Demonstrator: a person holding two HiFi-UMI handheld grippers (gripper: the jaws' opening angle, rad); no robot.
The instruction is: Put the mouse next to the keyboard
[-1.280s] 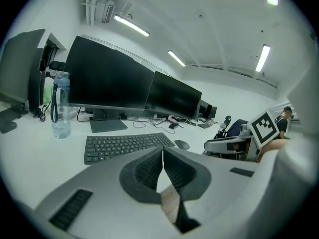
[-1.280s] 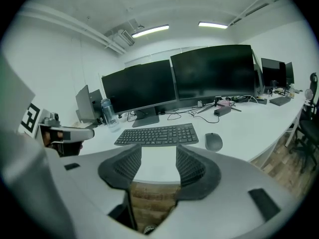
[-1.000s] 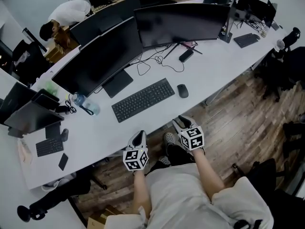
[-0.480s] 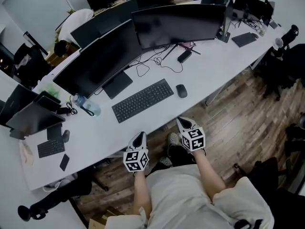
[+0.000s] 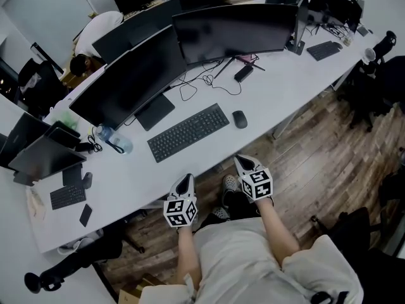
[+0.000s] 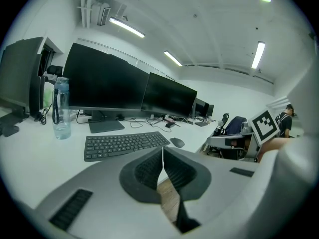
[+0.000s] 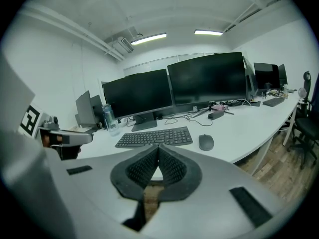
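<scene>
A dark mouse [image 5: 239, 119] lies on the white desk [image 5: 285, 87], just right of the black keyboard [image 5: 188, 132] and a small gap away from it. Both grippers hover off the desk's near edge, over the floor, apart from both objects. My left gripper [image 5: 185, 178] is shut and empty, its pads meeting. My right gripper [image 5: 243, 161] is also shut with nothing in it. The left gripper view looks past the left gripper [image 6: 162, 149] to the keyboard [image 6: 124, 144] and mouse [image 6: 177, 142]. In the right gripper view the mouse [image 7: 206, 142] sits beyond the right gripper [image 7: 158, 147].
Two large dark monitors [image 5: 234, 30] stand behind the keyboard, with cables [image 5: 209, 81] and a power brick between them. A water bottle [image 5: 114, 138] stands to the left, a small keypad [image 5: 65, 196] at the far left. A person [image 5: 95, 27] bends over at the back.
My right gripper's jaws have closed on nothing since the earliest frame. Both hands have stayed about where they were, and the mouse and keyboard have not moved.
</scene>
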